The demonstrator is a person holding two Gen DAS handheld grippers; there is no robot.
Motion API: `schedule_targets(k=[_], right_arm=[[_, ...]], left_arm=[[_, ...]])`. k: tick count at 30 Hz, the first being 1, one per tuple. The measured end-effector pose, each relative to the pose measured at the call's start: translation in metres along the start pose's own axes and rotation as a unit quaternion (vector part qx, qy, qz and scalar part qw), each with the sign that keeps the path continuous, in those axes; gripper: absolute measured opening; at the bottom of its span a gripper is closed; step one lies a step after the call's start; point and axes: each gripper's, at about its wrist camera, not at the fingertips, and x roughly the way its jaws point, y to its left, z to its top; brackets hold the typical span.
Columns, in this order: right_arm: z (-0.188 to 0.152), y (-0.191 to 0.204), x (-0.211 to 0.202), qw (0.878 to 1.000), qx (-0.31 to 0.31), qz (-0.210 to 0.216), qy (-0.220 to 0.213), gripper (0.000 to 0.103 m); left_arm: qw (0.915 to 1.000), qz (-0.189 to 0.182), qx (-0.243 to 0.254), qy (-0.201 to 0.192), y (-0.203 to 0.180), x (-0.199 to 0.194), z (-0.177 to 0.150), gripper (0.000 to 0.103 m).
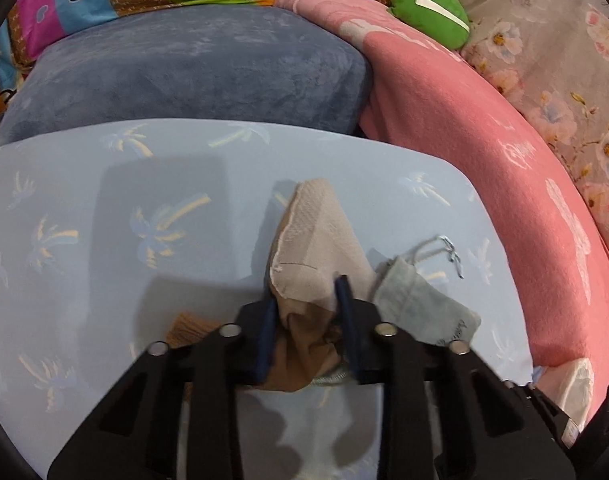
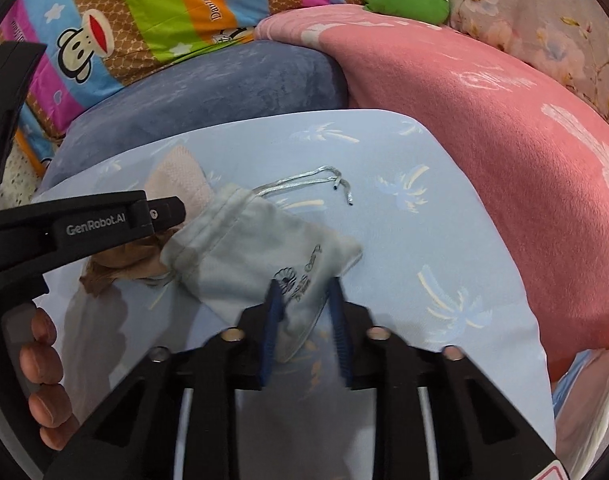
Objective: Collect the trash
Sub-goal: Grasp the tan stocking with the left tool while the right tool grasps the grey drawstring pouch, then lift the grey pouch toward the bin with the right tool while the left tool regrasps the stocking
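- Left gripper (image 1: 309, 300) clamped on tan stocking (image 1: 316, 240).
- Right gripper (image 2: 304, 300) clamped on grey pouch (image 2: 240, 248).
- Both rest on blue board (image 1: 104, 200); lifting and binning remain.

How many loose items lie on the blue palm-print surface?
2: a beige stocking in the left gripper; beside it a grey drawstring pouch in the right gripper. More may be hidden.

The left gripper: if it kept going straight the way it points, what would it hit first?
The left gripper is already shut on the beige cloth; pushed on, it would probably press that cloth into the pale blue palm-print surface beneath it.
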Motion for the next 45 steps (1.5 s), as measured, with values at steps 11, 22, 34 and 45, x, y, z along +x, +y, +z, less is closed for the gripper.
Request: schedule_targets(k=[11, 22, 34, 45], right_arm=[[-0.033, -0.020, -0.052, 0.998, 0.052, 0.030, 0.011, 0.004], [-0.049, -0.041, -0.146, 0.996, 0.070, 0.035, -0.044, 0.004], [-0.062, -0.086, -0.230, 0.991, 0.084, 0.020, -0.098, 0.004], [-0.084, -0.134, -0.273, 0.987, 0.107, 0.007, -0.121, 0.004]], left_arm=[[0.9996, 0.000, 0.024, -0.013, -0.024, -0.043, -0.030, 0.011], [0.9970, -0.019, 0.056, -0.049, -0.067, -0.106, -0.059, 0.010], [0.9915, -0.045, 0.091, -0.081, -0.120, -0.154, -0.091, 0.009], [0.9926, -0.052, 0.088, -0.065, -0.133, -0.155, -0.116, 0.007]])
